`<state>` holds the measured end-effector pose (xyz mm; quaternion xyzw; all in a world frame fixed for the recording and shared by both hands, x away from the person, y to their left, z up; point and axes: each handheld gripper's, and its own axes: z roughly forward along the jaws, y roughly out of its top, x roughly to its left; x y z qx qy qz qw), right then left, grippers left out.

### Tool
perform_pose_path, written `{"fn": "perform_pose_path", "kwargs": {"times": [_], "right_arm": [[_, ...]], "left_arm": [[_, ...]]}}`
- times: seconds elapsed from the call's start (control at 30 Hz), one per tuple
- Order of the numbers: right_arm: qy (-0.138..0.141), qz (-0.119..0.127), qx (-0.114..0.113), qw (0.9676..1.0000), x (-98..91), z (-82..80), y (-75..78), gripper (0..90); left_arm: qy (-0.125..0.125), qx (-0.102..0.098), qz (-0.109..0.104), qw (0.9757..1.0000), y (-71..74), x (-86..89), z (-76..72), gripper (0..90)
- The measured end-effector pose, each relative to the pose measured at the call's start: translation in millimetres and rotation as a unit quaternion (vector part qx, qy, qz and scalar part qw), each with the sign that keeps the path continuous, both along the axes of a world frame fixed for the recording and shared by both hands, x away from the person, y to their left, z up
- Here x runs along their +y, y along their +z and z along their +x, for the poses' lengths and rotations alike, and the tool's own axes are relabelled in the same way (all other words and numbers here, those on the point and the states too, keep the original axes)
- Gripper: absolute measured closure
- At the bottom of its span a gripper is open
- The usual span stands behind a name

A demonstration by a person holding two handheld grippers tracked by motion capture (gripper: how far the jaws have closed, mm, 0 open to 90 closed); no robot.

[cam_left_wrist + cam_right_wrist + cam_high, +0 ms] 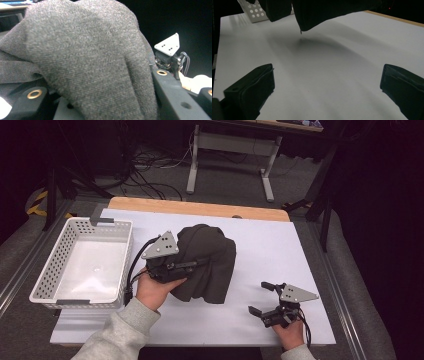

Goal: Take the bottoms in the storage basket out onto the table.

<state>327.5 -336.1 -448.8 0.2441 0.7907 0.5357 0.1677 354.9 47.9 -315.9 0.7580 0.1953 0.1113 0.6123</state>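
Dark cloth (82, 62) hides left gripper (192, 264) fingers gripping it; right gripper (261, 297) wide.

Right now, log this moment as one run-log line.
left gripper: shut on dark cloth, lifted off white sheet | right gripper: open, empty | basket: empty

Wooden table (200, 206), white sheet (280, 245) over it (perforated basket (50, 270) alongside)

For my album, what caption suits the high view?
Left gripper lifts a dark cloth beside a white basket; right gripper waits open.
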Motion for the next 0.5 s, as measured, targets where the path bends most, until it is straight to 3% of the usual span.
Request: {"fn": "perform_pose_path", "kwargs": {"times": [0.5], "right_arm": [[0.001,0.0,0.0,1.0,0.2,-0.1,0.0,0.2]], "left_arm": [[-0.023,0.026,-0.004,0.9994,-16.8,-10.9,5.2,65.4]]}}
